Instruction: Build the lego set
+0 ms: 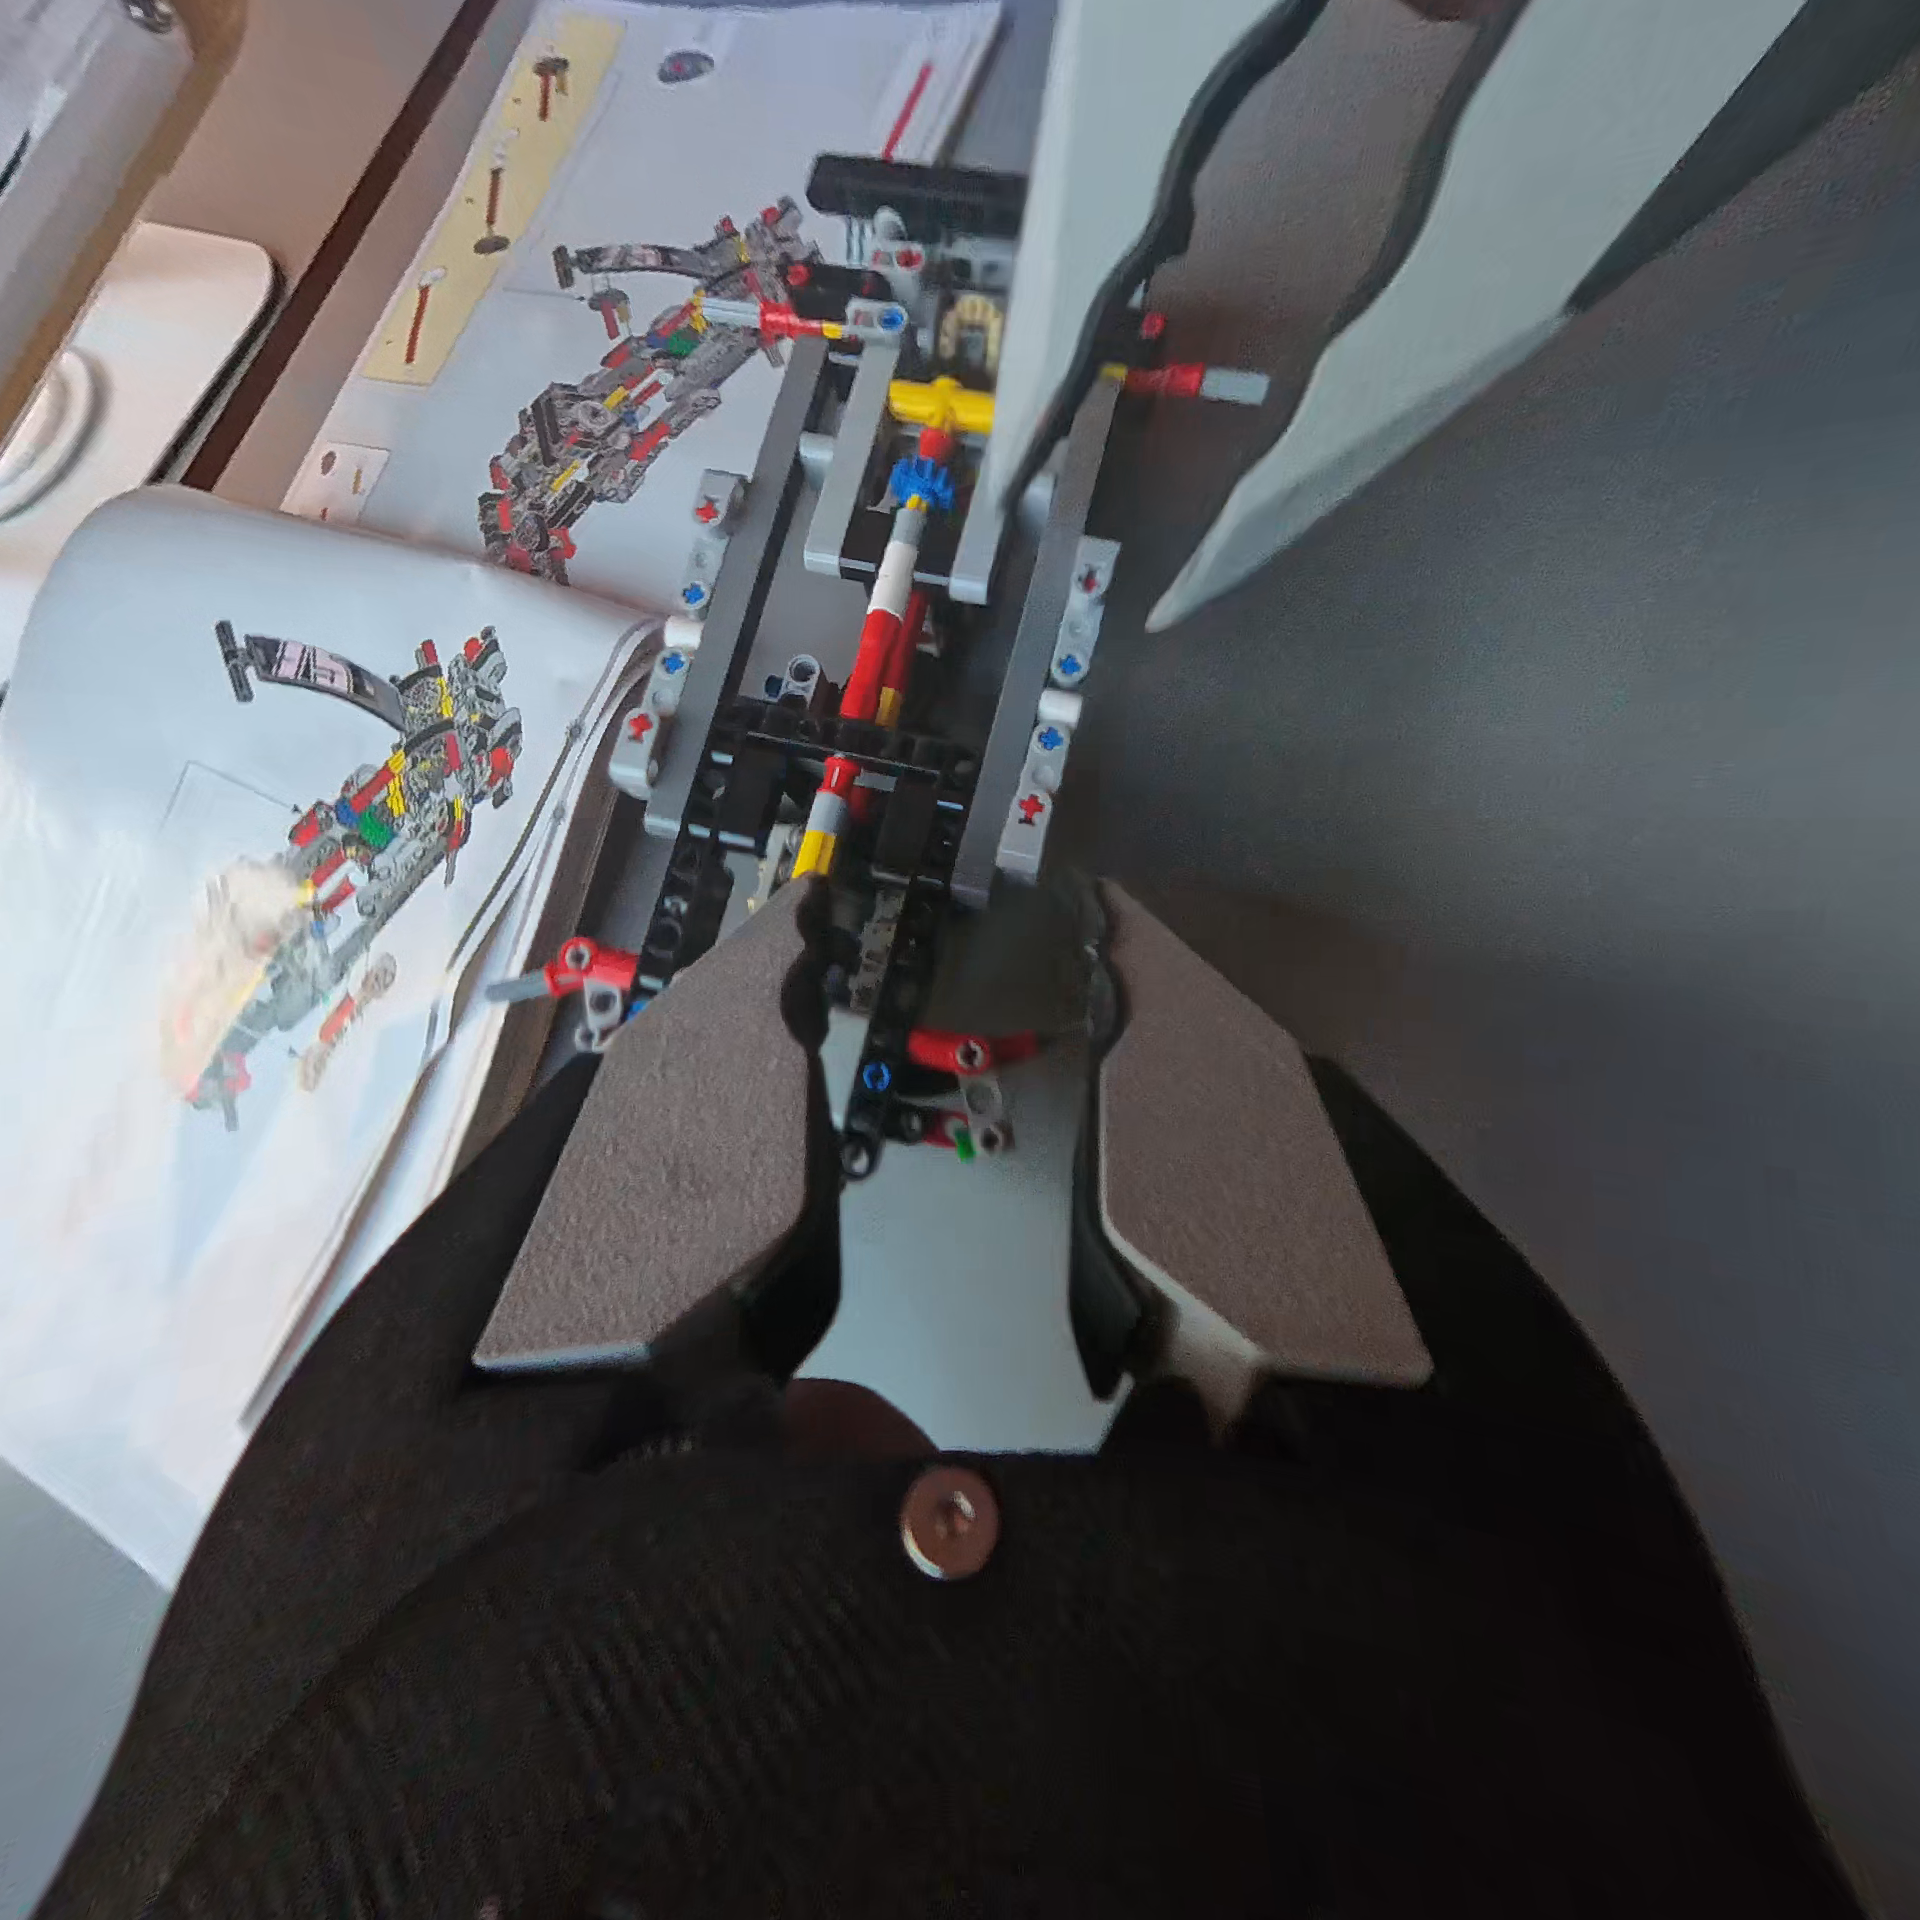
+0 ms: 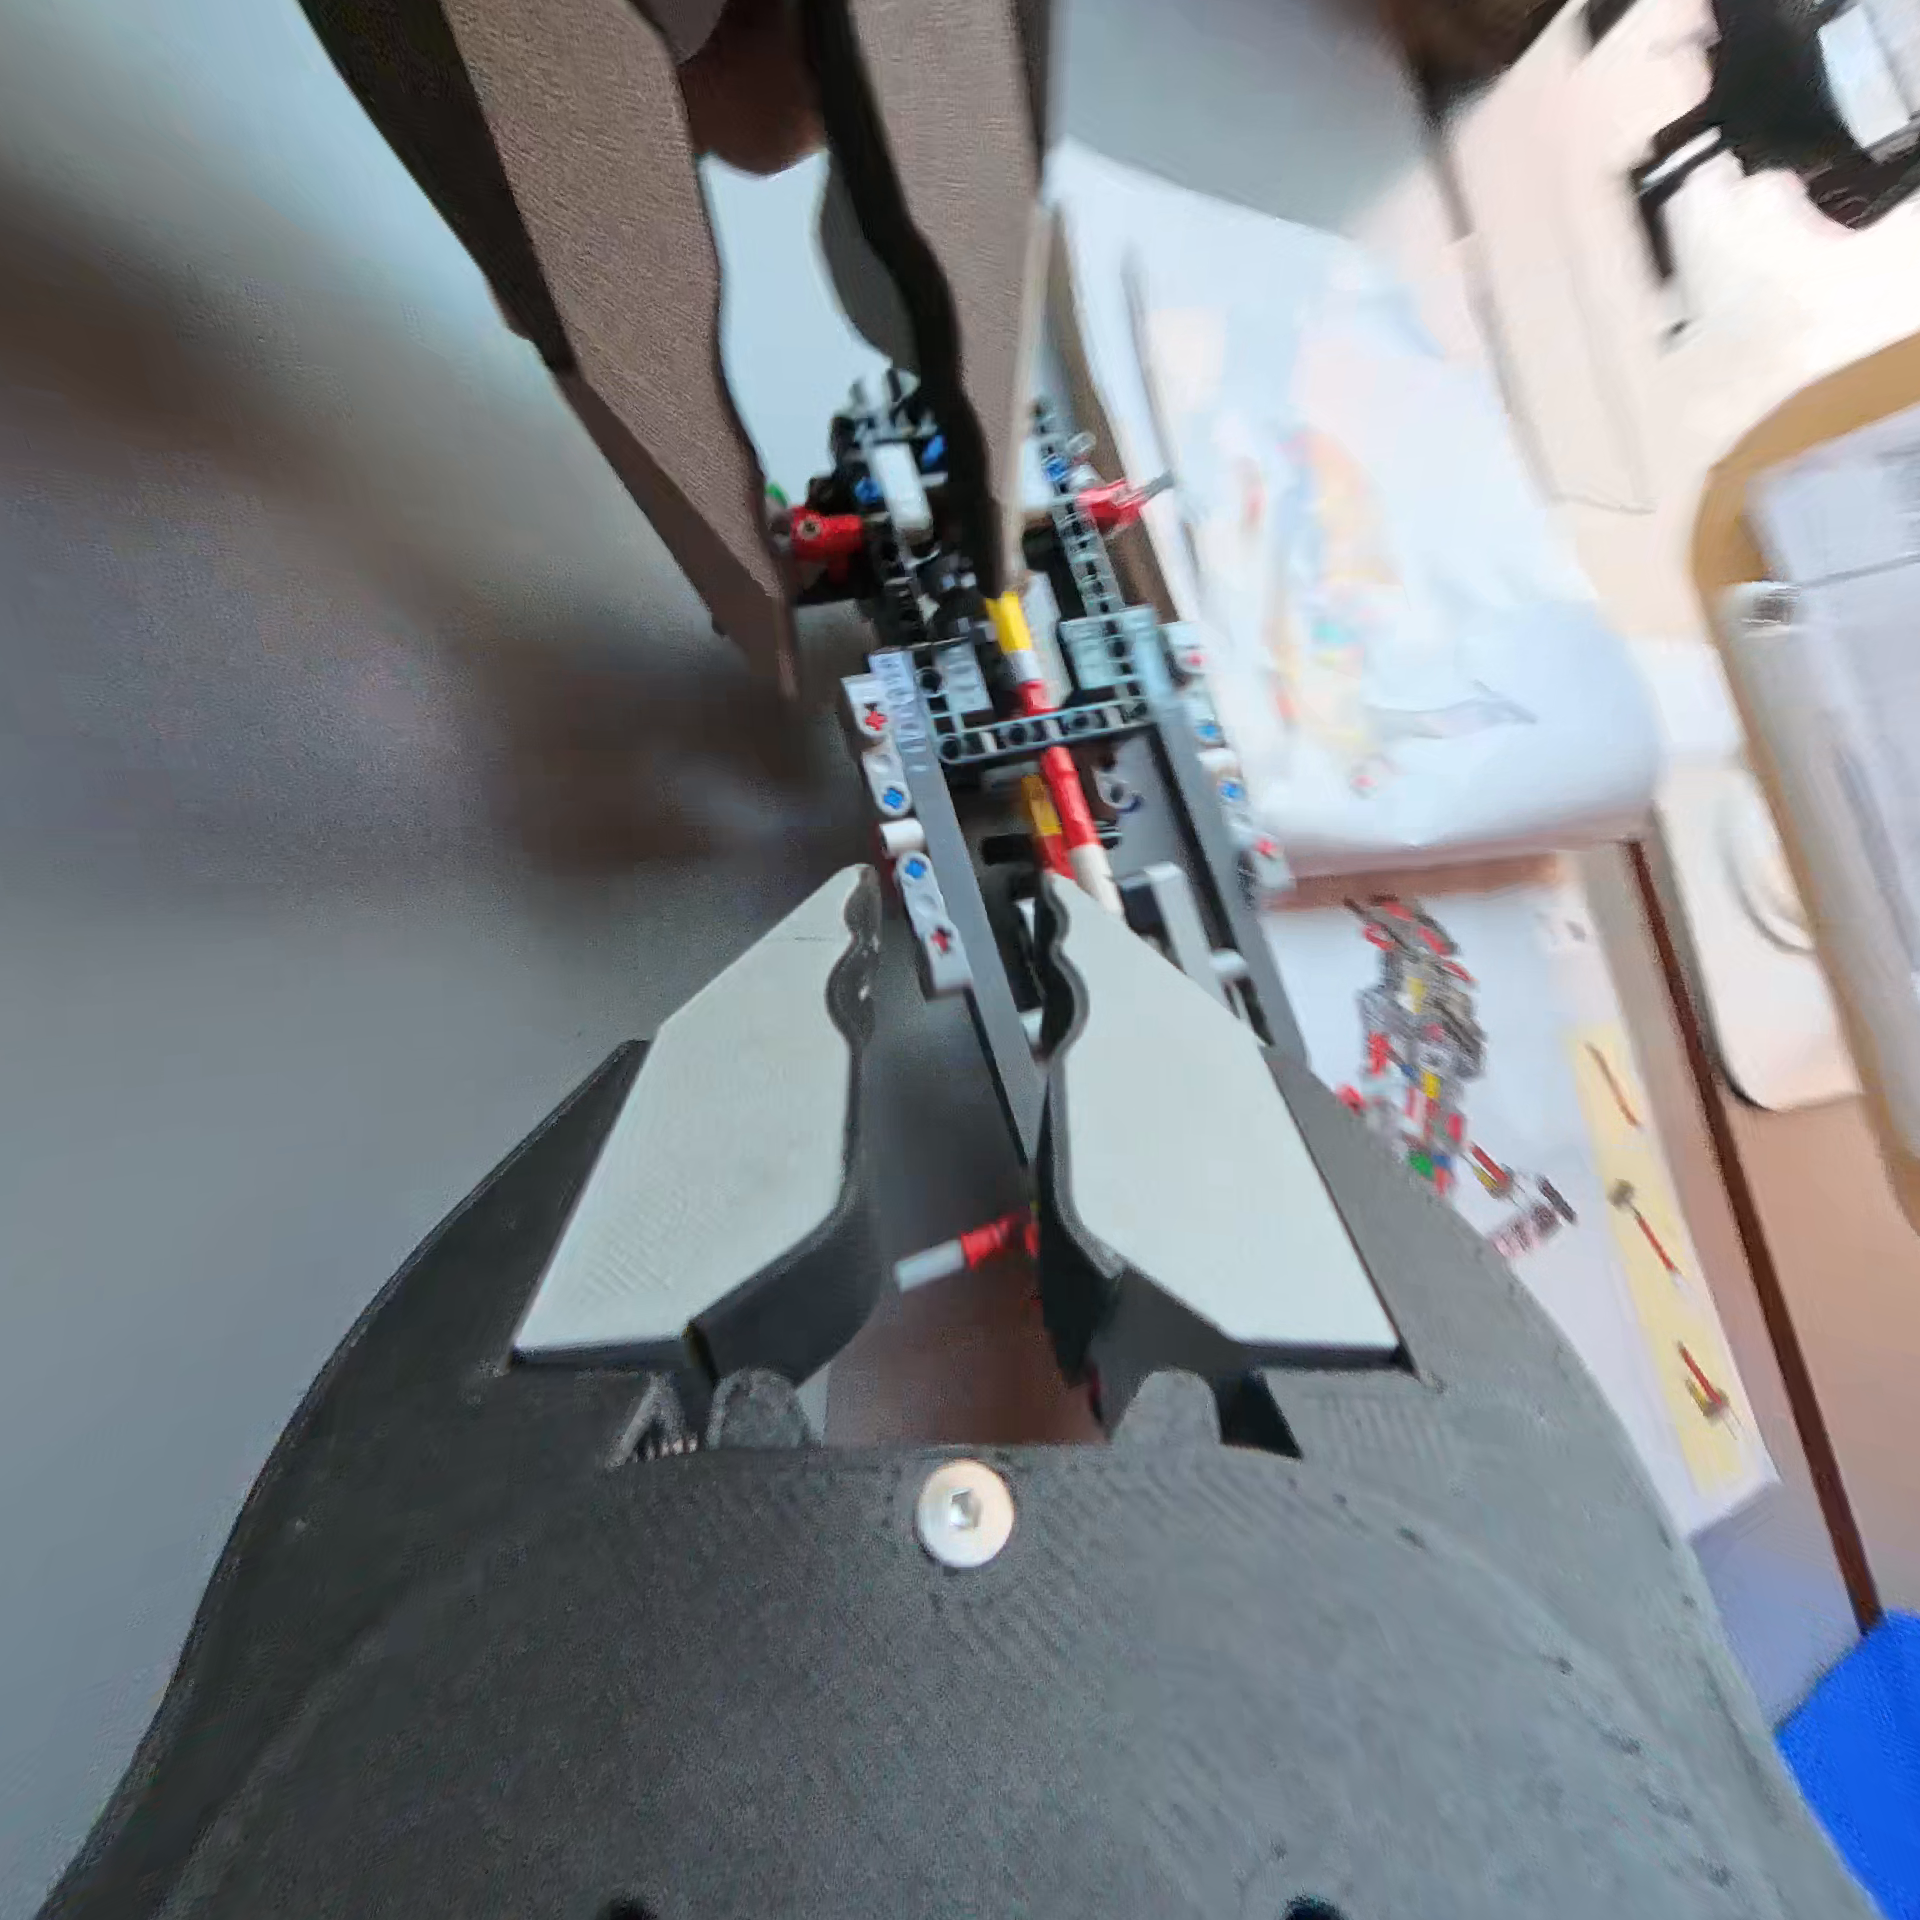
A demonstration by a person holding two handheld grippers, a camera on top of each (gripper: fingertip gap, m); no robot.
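A long brick-built chassis (image 1: 748,582) of grey and black beams, with a red, white and yellow shaft down its middle, lies on a dark grey table (image 1: 1558,935). My left gripper (image 1: 956,894) is open around the chassis' black near end; its right pad stands clear of the model. My right gripper (image 2: 956,894) is at the other end of the chassis (image 2: 966,935), open around one grey side beam, with a small gap at its left pad. Each gripper shows in the other's view: the right one's pale fingers (image 1: 1351,364), the left one's brown fingers (image 2: 644,416).
An open instruction booklet (image 1: 312,831) with pictures of the model lies beside the chassis; it also shows in the right wrist view (image 2: 1455,727). A white rounded object (image 1: 156,343) sits beyond the table's wooden edge. A blue thing (image 2: 1860,1745) is at the lower right. Tip to tip, the grippers are about 6 cm apart.
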